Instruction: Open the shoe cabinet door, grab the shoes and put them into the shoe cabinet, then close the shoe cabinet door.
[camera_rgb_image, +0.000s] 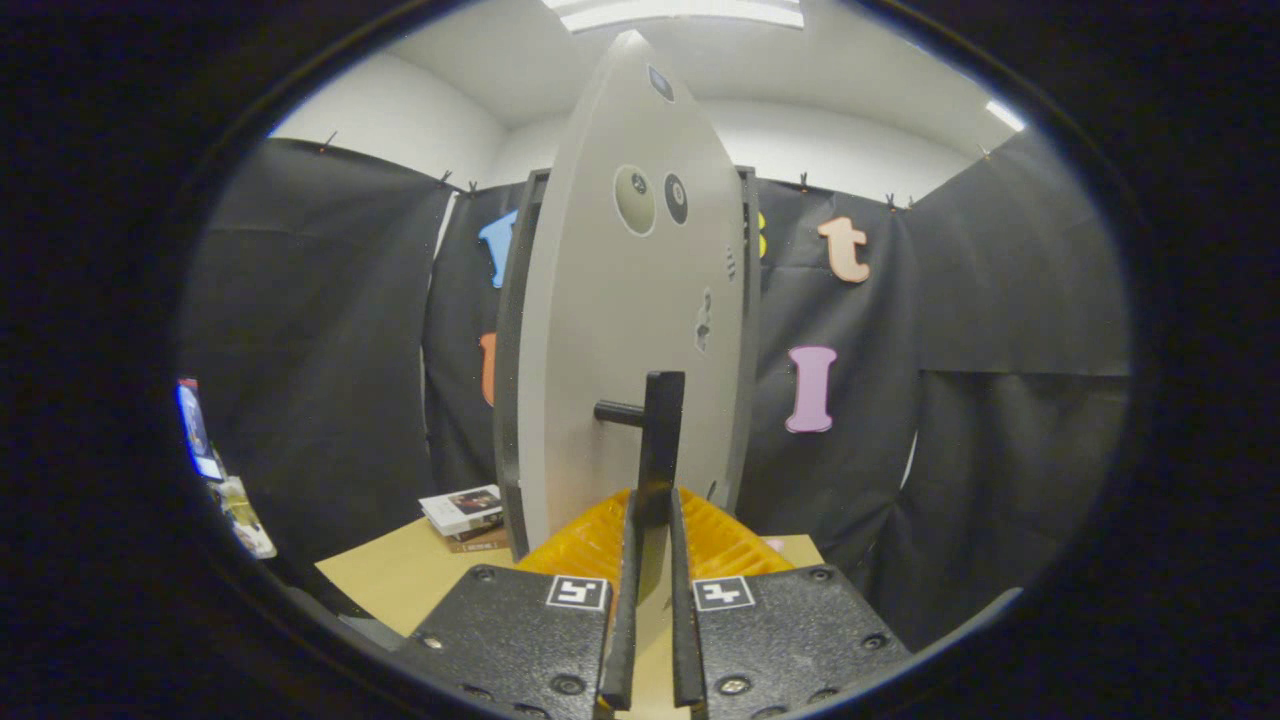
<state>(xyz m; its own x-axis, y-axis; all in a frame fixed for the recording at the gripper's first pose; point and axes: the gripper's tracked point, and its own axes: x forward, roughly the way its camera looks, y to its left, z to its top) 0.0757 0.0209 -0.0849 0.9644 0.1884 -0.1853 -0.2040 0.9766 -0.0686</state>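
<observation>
the tool (652, 520) lay nearest the camera, its two fingers (622, 610) drawn narrow and running forward side by side. between them stood the lower end of a dark upright handle (660, 440); both fingers appeared to press on its sides, so the tool was holding the handle. a short dark peg (620, 411) joined the handle to the door (630, 330), projecting from the handle toward the door's pale face.

the door was pale grey and seen almost edge-on, rising tall just ahead of the fingers. it carried several small round stickers (634, 199) high on its face and a smaller mark lower down. behind the door, the dark frame of the cabinet (507, 400) showed on both sides of it. the door stood swung out from that frame; how far could not be told from this angle.

an orange ribbed part (585, 545) sat low at the foot of the door, just beyond the fingertips and on either side of them; what it was could not be told.

the cabinet stood on a tan counter (400, 575). a small stack of books (462, 512) lay on the counter just beside the cabinet's frame, apart from the tool.

black cloth (310, 350) hung behind and to both sides of the cabinet, with white wall and a ceiling light (680, 12) above it.
</observation>
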